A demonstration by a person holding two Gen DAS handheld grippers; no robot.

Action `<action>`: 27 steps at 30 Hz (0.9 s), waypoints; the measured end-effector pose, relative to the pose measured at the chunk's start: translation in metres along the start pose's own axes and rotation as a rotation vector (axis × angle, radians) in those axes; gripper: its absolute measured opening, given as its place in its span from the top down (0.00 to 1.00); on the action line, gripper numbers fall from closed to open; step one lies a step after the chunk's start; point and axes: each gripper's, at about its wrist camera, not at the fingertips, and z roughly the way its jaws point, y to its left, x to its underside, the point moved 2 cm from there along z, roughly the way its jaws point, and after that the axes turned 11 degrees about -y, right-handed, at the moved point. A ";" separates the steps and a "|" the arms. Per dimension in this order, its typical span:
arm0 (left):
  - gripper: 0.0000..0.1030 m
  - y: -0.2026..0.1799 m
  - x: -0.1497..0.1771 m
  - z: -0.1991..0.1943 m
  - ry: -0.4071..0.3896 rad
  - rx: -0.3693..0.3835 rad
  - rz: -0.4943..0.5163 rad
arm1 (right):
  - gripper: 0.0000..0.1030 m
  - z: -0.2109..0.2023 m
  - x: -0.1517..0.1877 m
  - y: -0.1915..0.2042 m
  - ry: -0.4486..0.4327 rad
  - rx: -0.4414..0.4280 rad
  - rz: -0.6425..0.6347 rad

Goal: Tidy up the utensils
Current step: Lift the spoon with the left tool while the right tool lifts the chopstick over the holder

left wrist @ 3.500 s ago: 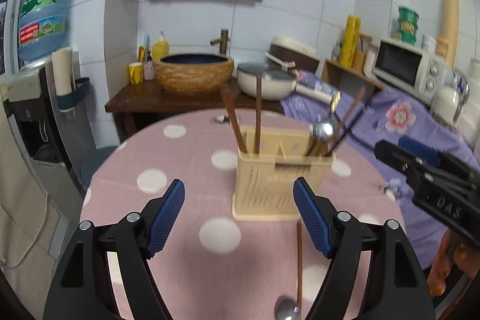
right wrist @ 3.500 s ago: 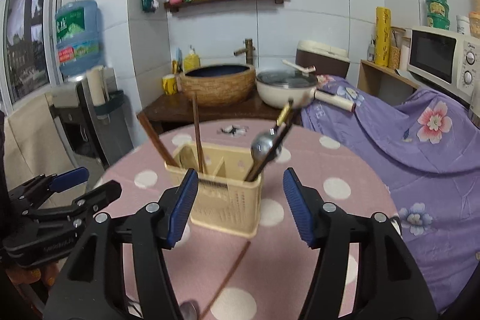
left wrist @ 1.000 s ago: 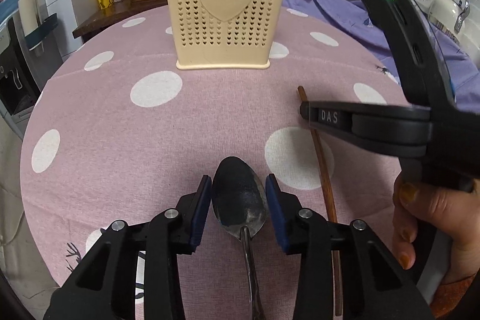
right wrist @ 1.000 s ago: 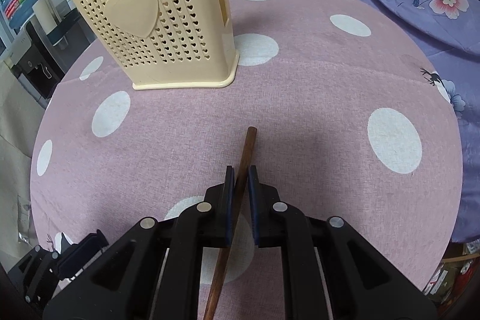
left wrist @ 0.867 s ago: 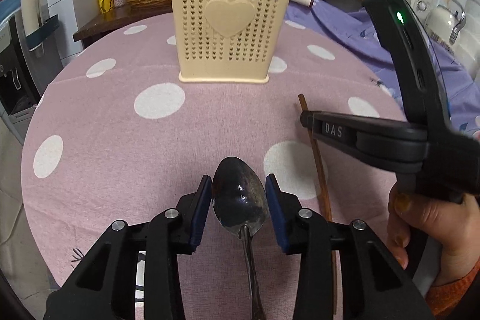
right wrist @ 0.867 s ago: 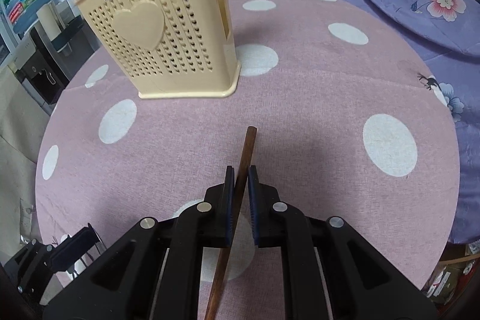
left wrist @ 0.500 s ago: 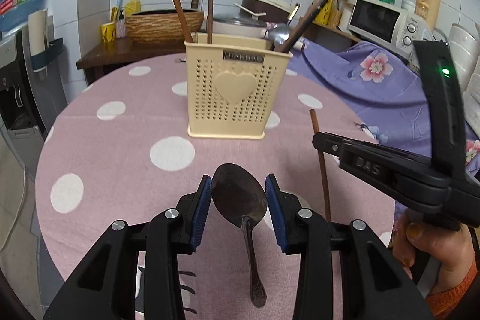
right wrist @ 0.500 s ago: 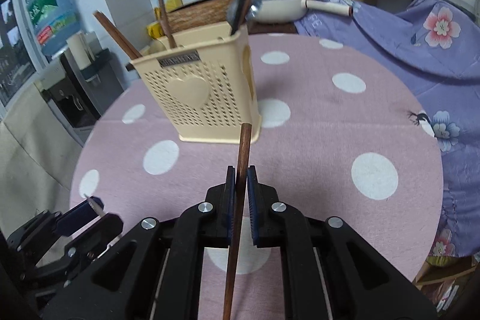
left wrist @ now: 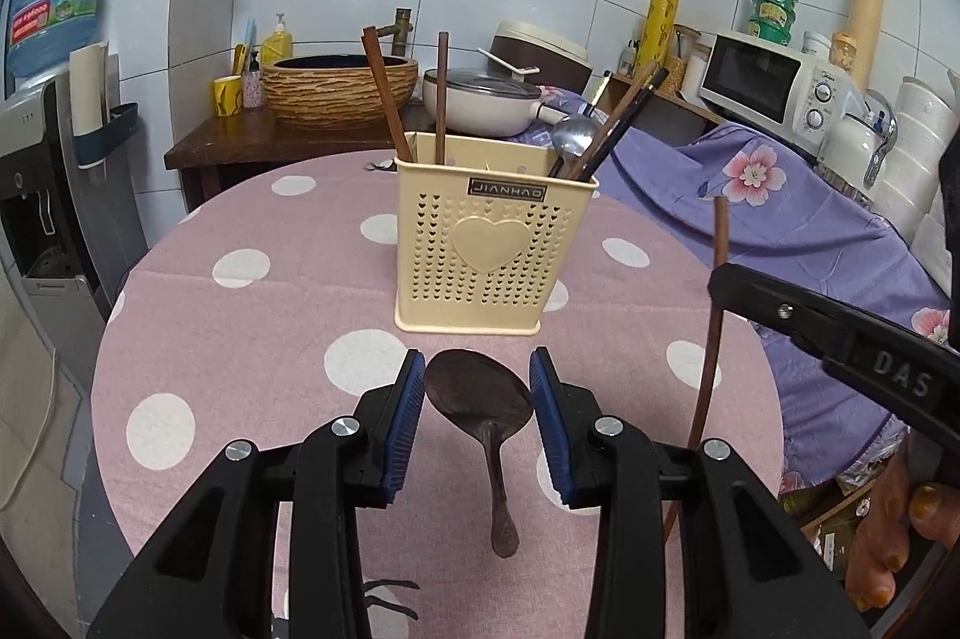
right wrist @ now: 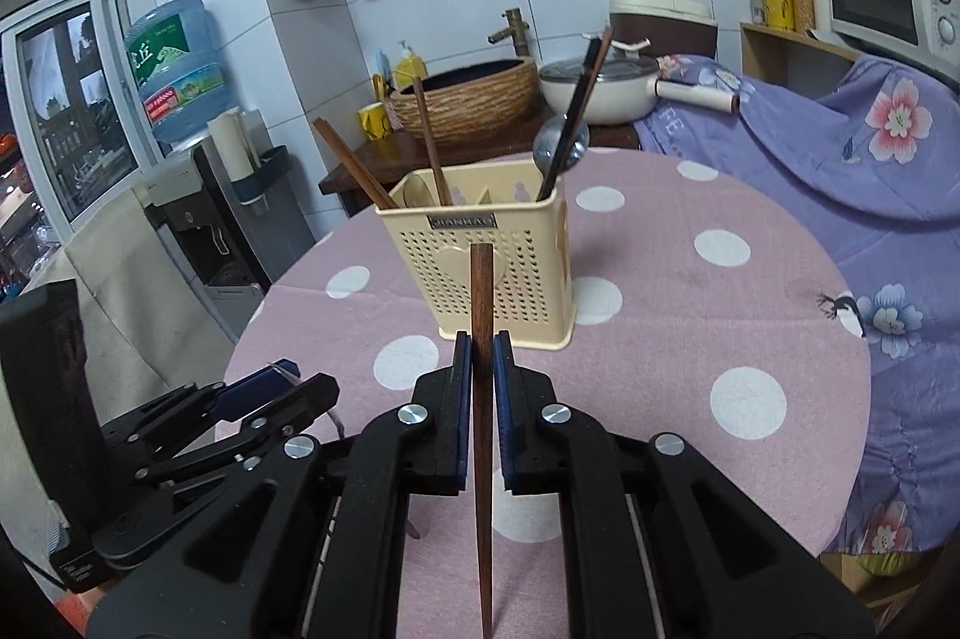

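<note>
A cream perforated utensil holder (left wrist: 495, 258) (right wrist: 501, 273) stands mid-table, with brown chopsticks (left wrist: 384, 93) at its left and a metal spoon (left wrist: 573, 136) with dark chopsticks at its right. My left gripper (left wrist: 478, 402) is shut on the bowl of a dark metal spoon (left wrist: 480, 402), lifted off the table, handle hanging back toward the camera. My right gripper (right wrist: 478, 381) is shut on a brown wooden chopstick (right wrist: 481, 327), held upright above the table in front of the holder. The chopstick (left wrist: 714, 291) and the right gripper's side also show at right in the left wrist view.
The round table carries a pink cloth with white dots (left wrist: 240, 315). Behind it stand a wooden counter with a woven basin (left wrist: 339, 90) and a white pot (left wrist: 480, 99). A purple flowered cover (left wrist: 780, 219) and a microwave (left wrist: 774, 90) lie at right, a water dispenser (left wrist: 42, 111) at left.
Both grippers have risen from the table, carrying the spoon and the chopstick up with them. The views have tilted up from the cloth to the holder and back wall.
</note>
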 end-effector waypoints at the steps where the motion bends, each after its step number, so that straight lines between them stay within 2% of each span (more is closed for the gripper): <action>1: 0.66 0.001 -0.002 0.000 0.000 0.004 -0.007 | 0.92 -0.002 -0.001 0.001 -0.005 -0.002 -0.004; 17: 0.66 0.010 -0.039 0.004 -0.021 0.026 -0.019 | 0.92 -0.012 -0.032 0.018 -0.049 -0.030 -0.071; 22: 0.66 0.007 -0.062 0.005 -0.042 0.050 -0.007 | 0.92 -0.012 -0.051 0.024 -0.066 -0.049 -0.082; 27: 0.66 0.003 -0.098 0.003 -0.089 0.057 0.013 | 0.92 -0.013 -0.085 0.031 -0.090 -0.070 -0.099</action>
